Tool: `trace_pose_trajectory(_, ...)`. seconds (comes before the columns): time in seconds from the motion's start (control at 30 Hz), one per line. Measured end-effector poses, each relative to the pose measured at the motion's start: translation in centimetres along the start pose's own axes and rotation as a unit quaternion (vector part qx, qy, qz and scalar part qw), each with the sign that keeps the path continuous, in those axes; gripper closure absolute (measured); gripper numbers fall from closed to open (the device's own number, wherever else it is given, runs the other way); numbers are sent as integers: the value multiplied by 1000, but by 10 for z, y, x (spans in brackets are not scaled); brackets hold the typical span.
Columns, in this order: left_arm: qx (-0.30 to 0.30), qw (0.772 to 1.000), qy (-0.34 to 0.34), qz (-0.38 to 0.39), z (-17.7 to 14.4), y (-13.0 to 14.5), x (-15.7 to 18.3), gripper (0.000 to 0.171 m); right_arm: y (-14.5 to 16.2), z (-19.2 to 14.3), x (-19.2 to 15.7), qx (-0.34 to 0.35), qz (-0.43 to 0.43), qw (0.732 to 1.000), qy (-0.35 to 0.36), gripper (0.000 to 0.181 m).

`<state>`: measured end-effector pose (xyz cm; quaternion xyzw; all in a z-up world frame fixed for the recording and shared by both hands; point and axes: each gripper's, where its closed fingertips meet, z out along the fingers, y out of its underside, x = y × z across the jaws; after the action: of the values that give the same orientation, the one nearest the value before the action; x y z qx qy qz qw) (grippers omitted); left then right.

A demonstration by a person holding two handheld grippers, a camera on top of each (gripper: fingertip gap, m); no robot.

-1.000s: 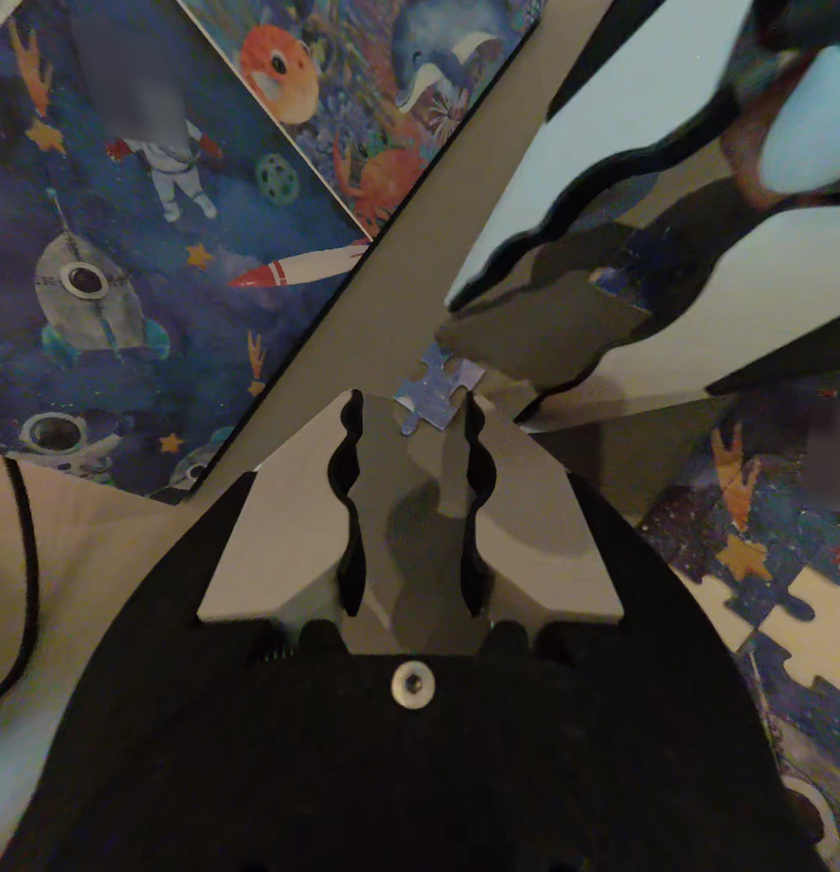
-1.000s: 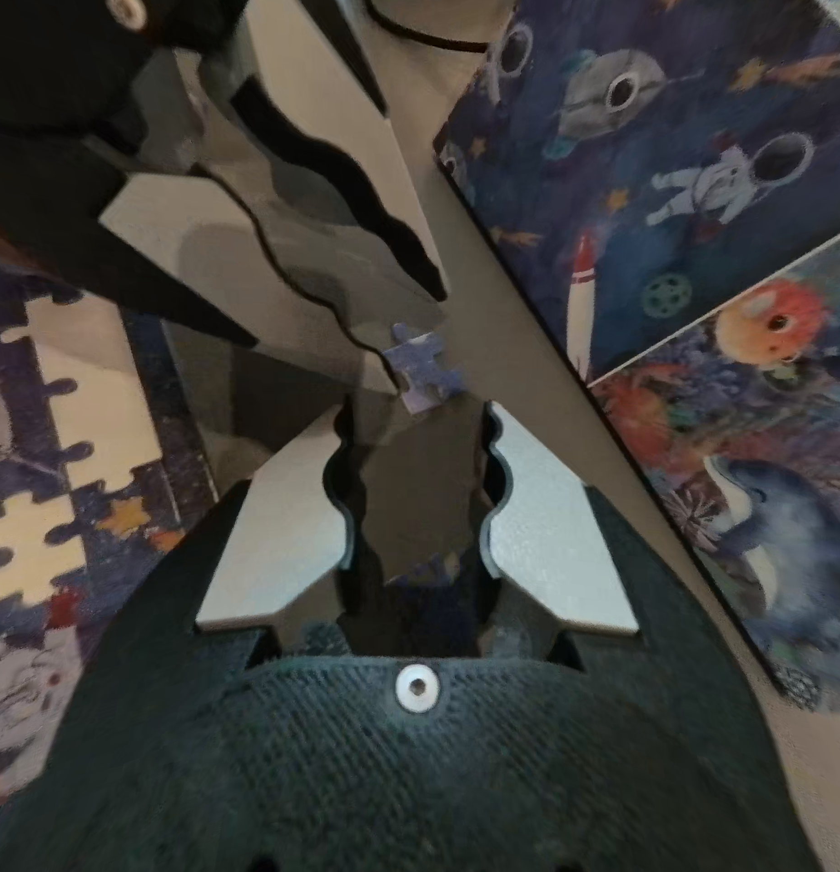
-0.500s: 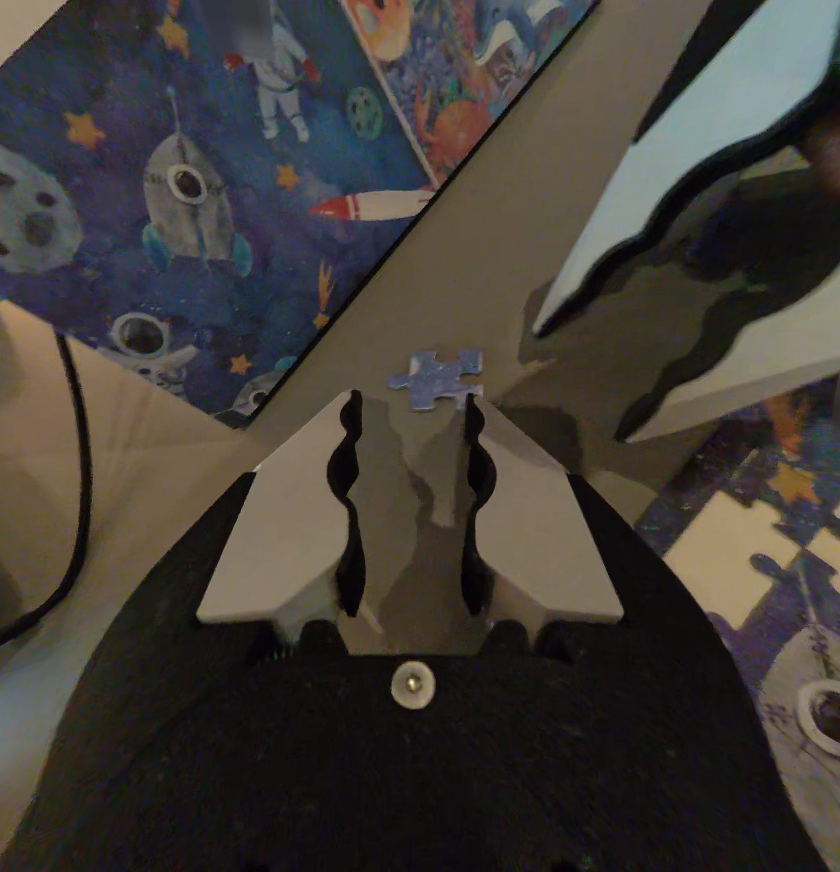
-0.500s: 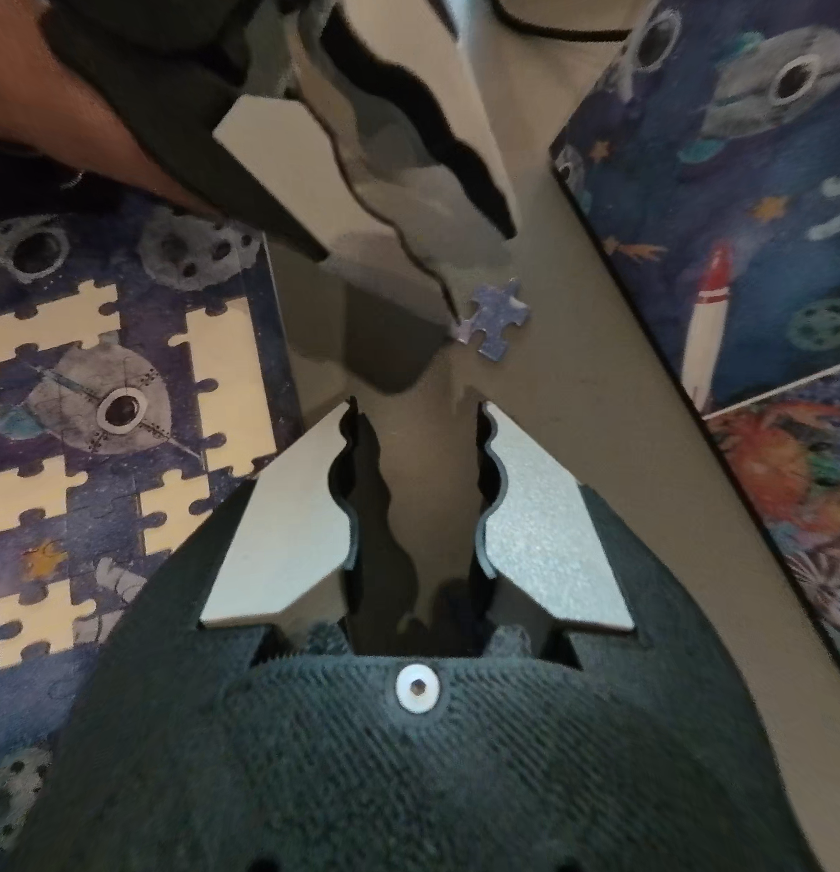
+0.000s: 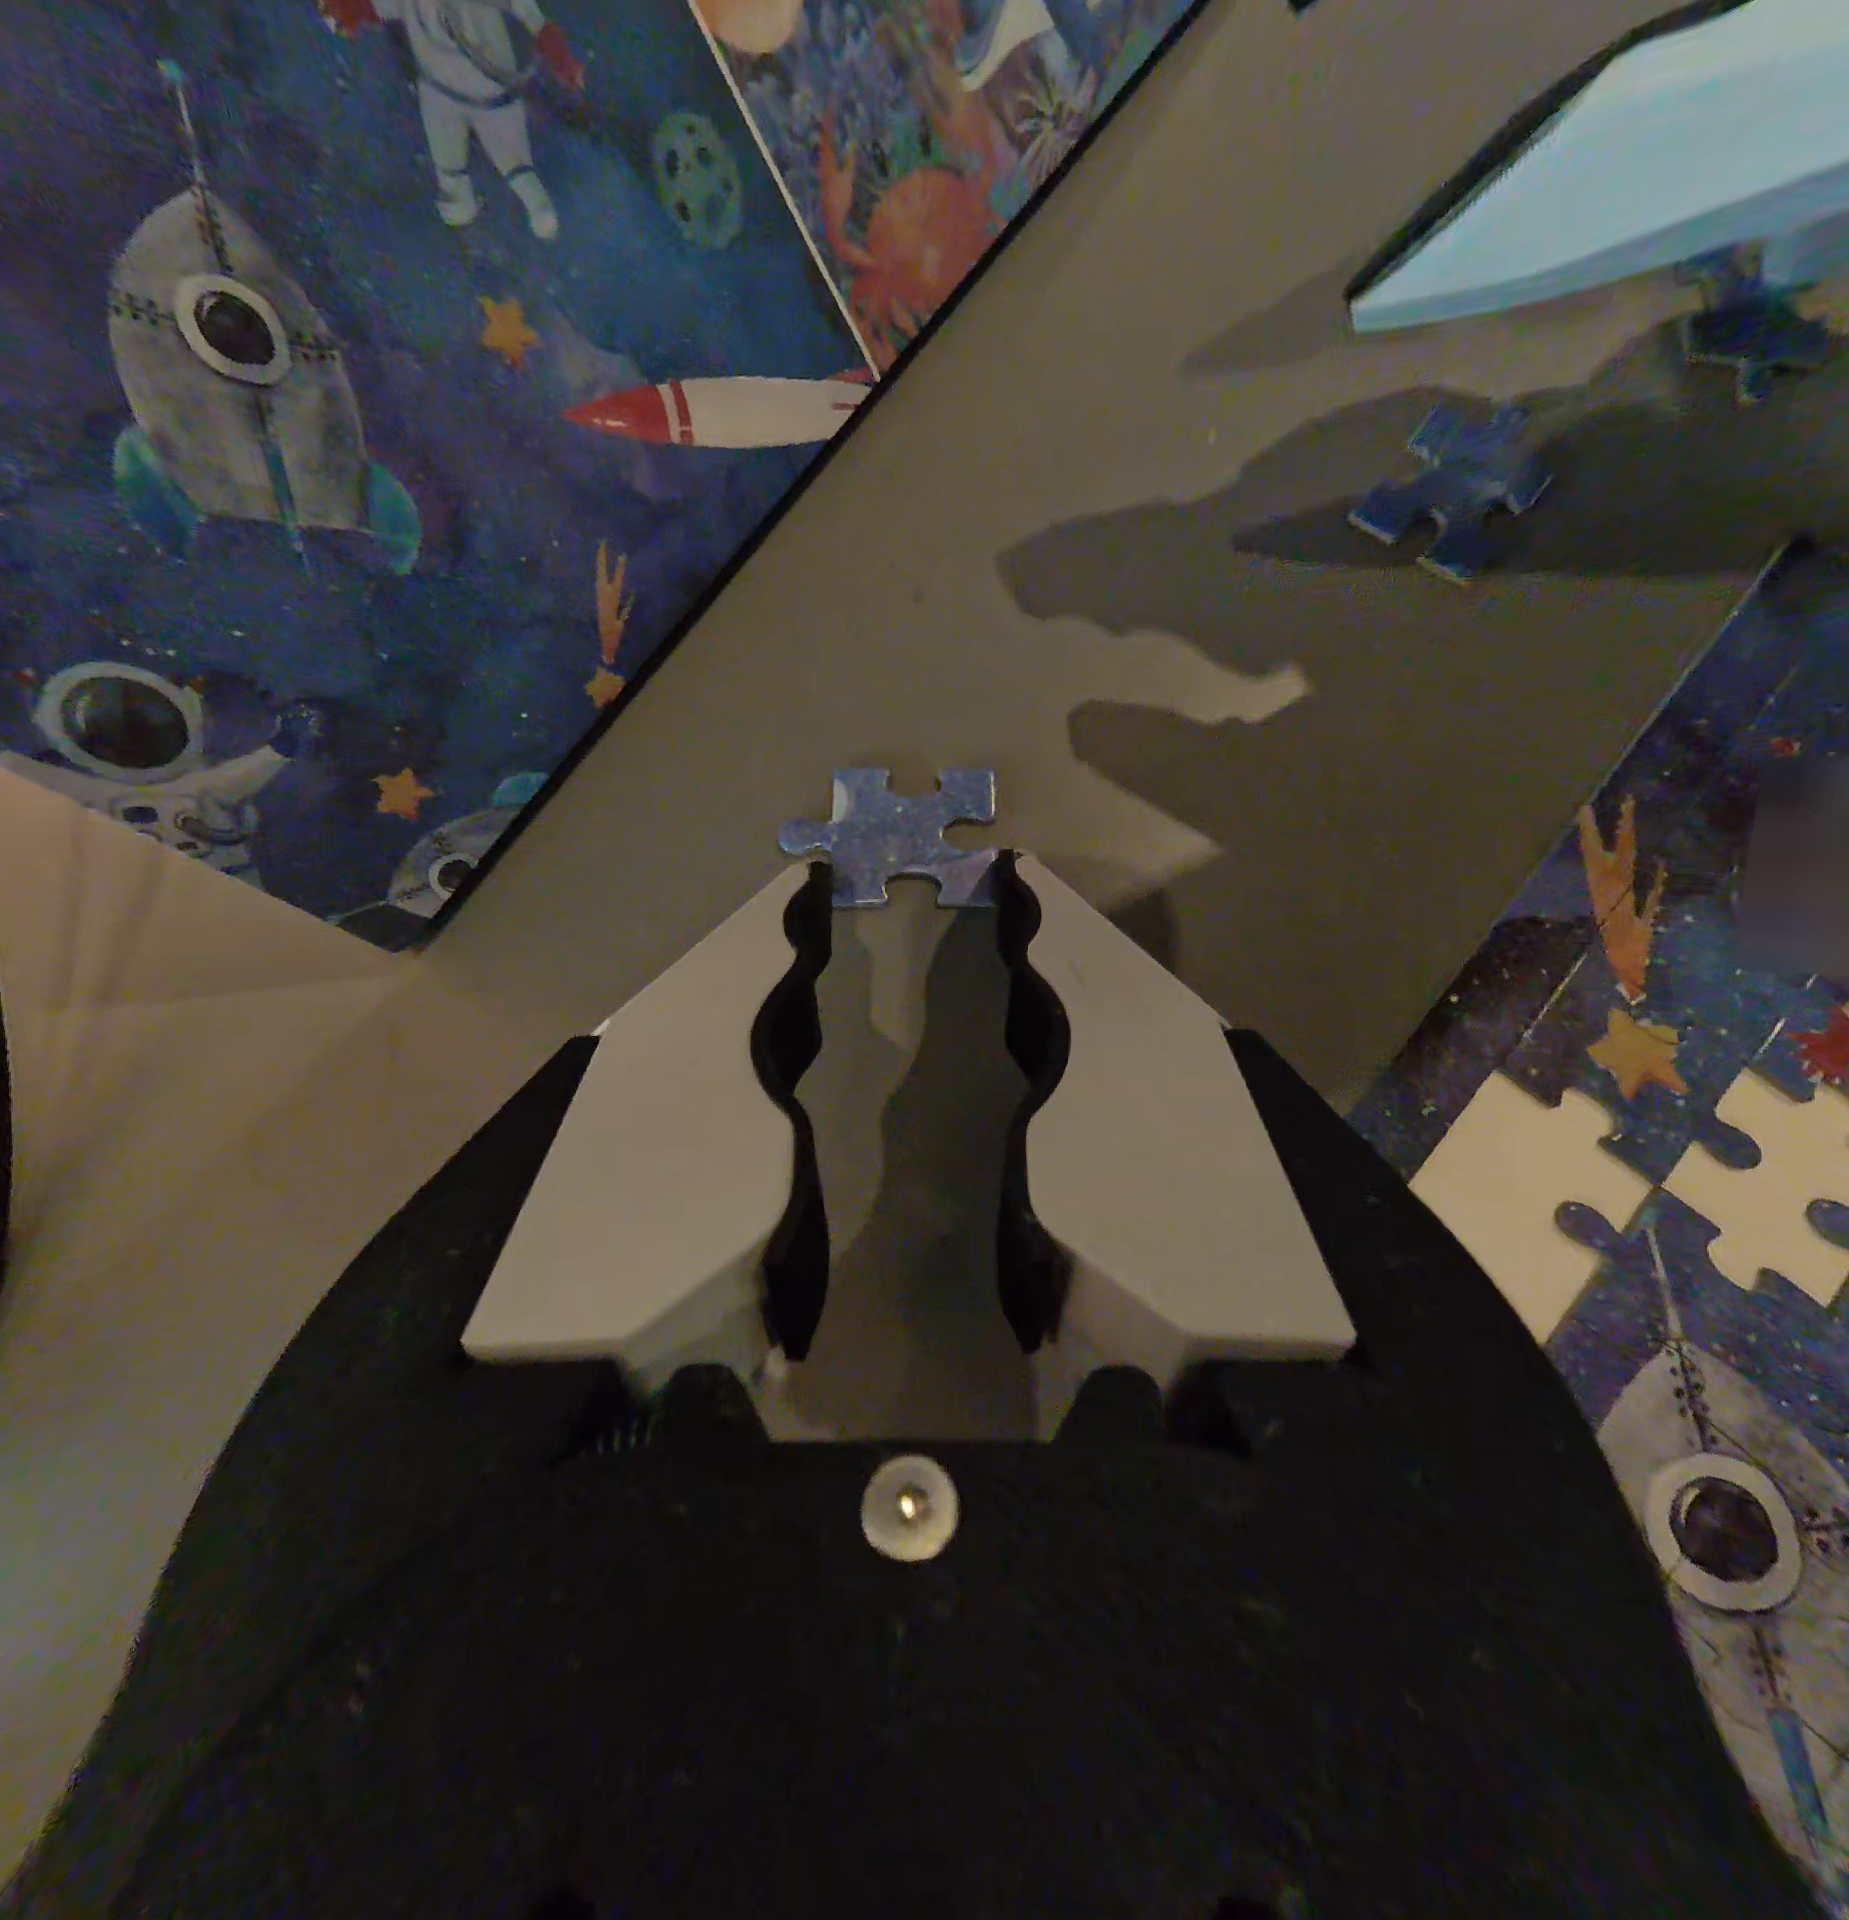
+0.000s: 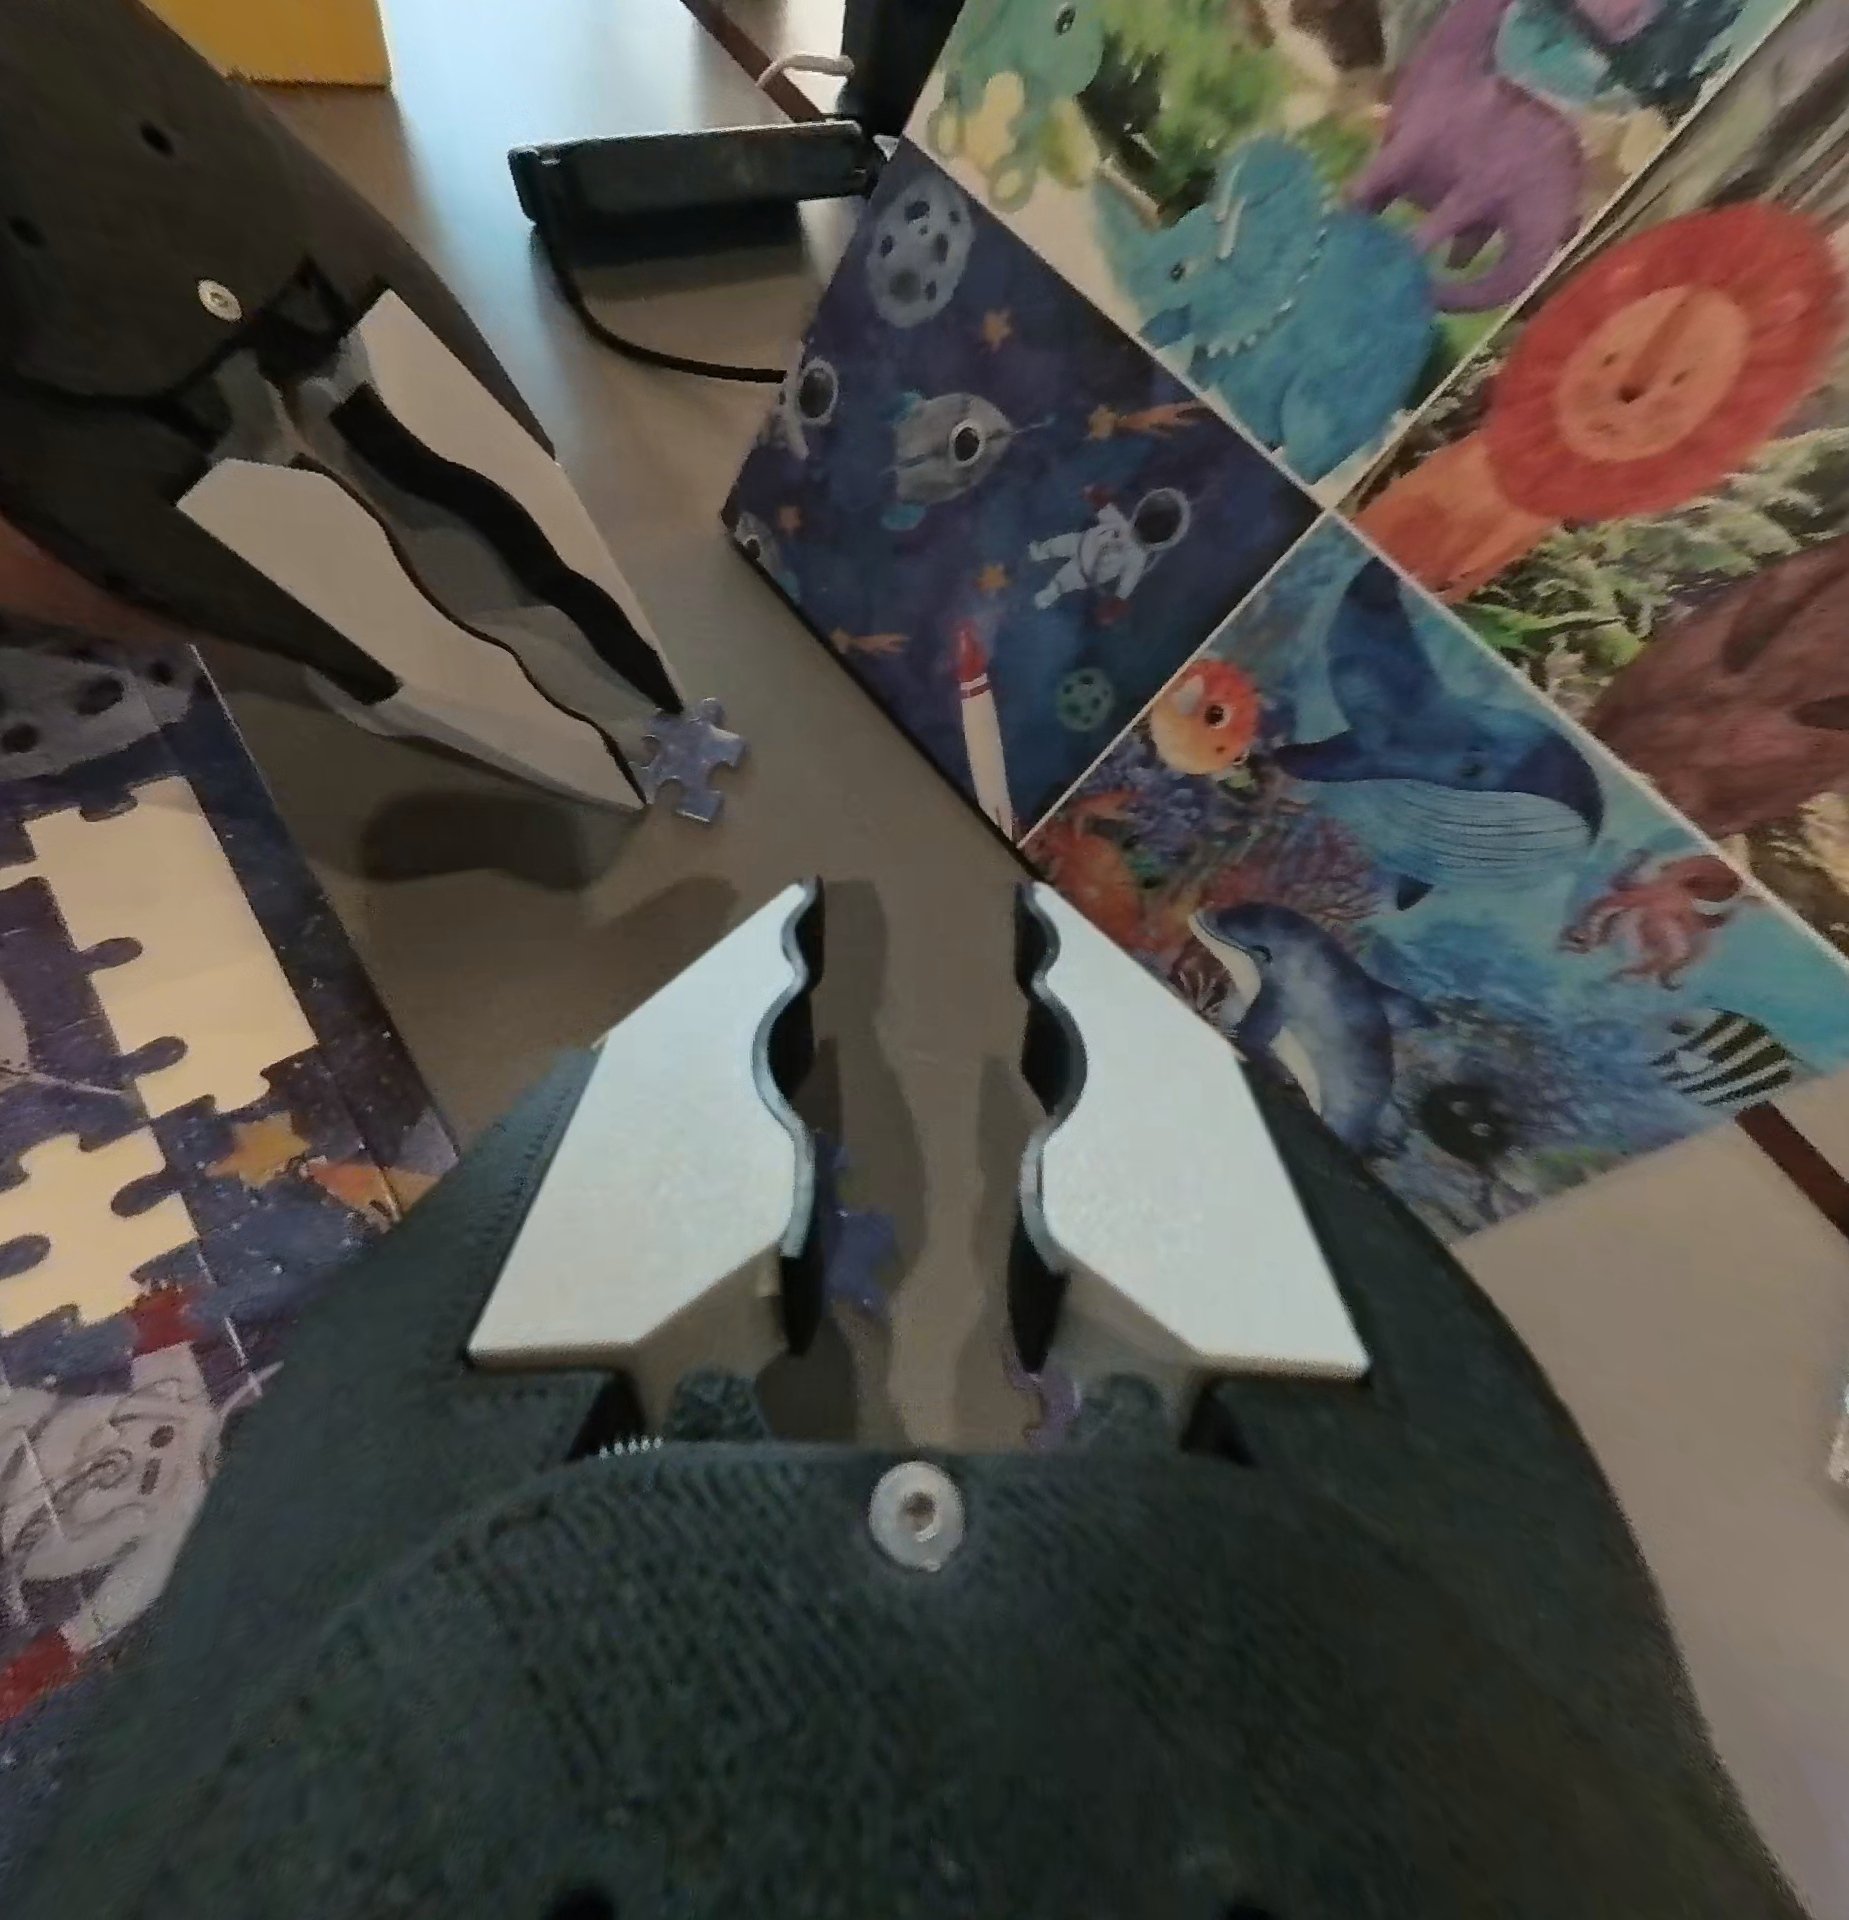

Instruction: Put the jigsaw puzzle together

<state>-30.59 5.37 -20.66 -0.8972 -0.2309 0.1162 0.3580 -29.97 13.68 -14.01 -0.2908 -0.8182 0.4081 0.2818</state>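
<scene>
My left gripper [image 5: 907, 868] is shut on a small blue jigsaw piece [image 5: 889, 836], pinched flat at the fingertips just above the grey table. In the right wrist view, the piece [image 6: 691, 758] sits at the left gripper's tips [image 6: 655, 748]. My right gripper [image 6: 920, 899] is open and empty, pulled back from the piece. The partly built space puzzle [image 5: 1730, 1143] with pale gaps lies to the right, and shows at the left in the right wrist view [image 6: 120, 1039]. Two loose blue pieces [image 5: 1450, 488] [image 5: 1751, 332] lie on the table.
A picture sheet with space and sea scenes [image 5: 276, 416] lies at the left, also seen in the right wrist view [image 6: 1003, 468]. A black device with a cable [image 6: 691, 187] stands at the back. More loose pieces [image 6: 852, 1247] lie under my right gripper. From the left gripper's tips to the partly built space puzzle [image 5: 1730, 1143] is close to 12 cm. It turns up in the right wrist view [image 6: 157, 1187] as well.
My left gripper has closed on the blue piece. My right gripper has drawn back and away from it, so more of the table and picture sheet shows.
</scene>
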Motion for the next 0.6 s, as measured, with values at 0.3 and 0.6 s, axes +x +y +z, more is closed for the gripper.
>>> trace_pose_trajectory(0.3,25,998,21,47,-13,-14,24,141,4,-6,22,-4,-21,997,70,144)
trace_pose_trajectory(0.6,93,968,137,189,-61,-20,154,141,-3,-31,33,19,-4,996,90,146)
